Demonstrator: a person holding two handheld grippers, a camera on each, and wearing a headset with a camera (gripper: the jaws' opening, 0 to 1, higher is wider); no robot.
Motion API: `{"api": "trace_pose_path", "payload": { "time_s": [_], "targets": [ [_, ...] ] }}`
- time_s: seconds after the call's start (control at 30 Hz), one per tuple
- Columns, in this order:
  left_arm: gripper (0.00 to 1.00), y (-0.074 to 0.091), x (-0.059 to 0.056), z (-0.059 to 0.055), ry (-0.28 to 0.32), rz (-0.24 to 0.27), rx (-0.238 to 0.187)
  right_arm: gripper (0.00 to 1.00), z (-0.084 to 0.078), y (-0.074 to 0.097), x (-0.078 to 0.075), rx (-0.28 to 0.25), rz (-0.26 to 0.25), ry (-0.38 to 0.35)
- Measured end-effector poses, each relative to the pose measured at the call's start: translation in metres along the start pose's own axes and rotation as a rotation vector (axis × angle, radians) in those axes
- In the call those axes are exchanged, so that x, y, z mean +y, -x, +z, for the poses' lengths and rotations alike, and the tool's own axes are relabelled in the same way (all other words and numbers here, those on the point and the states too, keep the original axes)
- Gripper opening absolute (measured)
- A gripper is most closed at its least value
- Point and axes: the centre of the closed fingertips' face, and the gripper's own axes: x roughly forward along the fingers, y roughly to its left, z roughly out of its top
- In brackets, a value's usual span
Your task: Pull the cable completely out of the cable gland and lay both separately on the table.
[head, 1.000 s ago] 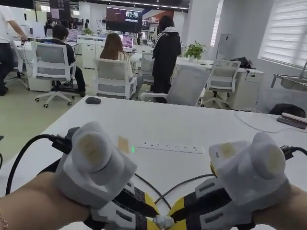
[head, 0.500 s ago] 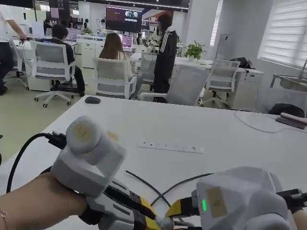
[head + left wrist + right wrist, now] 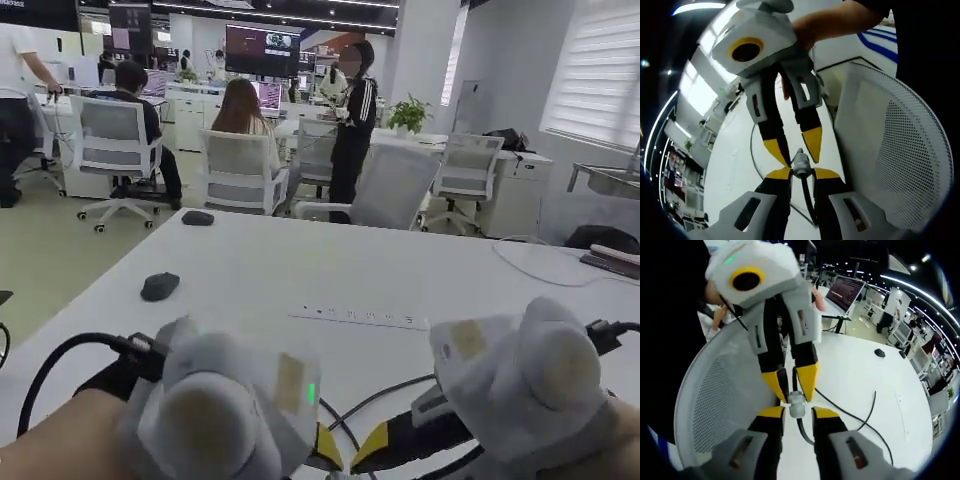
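Right at my jaws: cable gland point(image 3: 800, 164) pinched from both ends. My left gripper point(image 3: 801, 175) clamps one end, my right gripper point(image 3: 797, 413) the other, yellow tips almost meeting. Black cable point(image 3: 806, 197) threaded through gland, trailing across white table point(image 3: 300, 260). White mesh chair back point(image 3: 890, 150) close beside grippers. From head view, bulky white gripper bodies block most of jaws. Farther on table: power strip point(image 3: 358, 317), dark mouse point(image 3: 160, 286), second mouse point(image 3: 197, 217). Beyond: office chairs point(image 3: 238, 160), standing person point(image 3: 352, 120).
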Motion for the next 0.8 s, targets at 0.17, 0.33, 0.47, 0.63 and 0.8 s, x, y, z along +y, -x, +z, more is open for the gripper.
{"api": "trace_pose_path", "payload": {
  "time_s": [0.17,0.33,0.47,0.63,0.8],
  "targets": [
    [0.16,0.000,0.000,0.002,-0.010,0.003,-0.006,0.19,-0.008,-0.004,0.001,0.032,0.015,-0.007],
    [0.16,-0.002,0.002,-0.001,0.035,-0.002,-0.008,0.12,-0.009,-0.006,0.006,0.033,-0.008,0.016],
    [0.16,-0.004,0.004,-0.001,0.156,-0.010,-0.050,0.11,-0.011,-0.005,0.003,0.058,-0.065,0.077],
    [0.16,-0.004,0.009,-0.001,0.361,-0.038,-0.116,0.11,-0.010,-0.003,-0.003,0.071,-0.159,0.175],
    [0.16,-0.005,0.013,-0.003,0.515,-0.053,-0.153,0.11,-0.010,-0.002,-0.008,0.089,-0.239,0.251]
  ]
}}
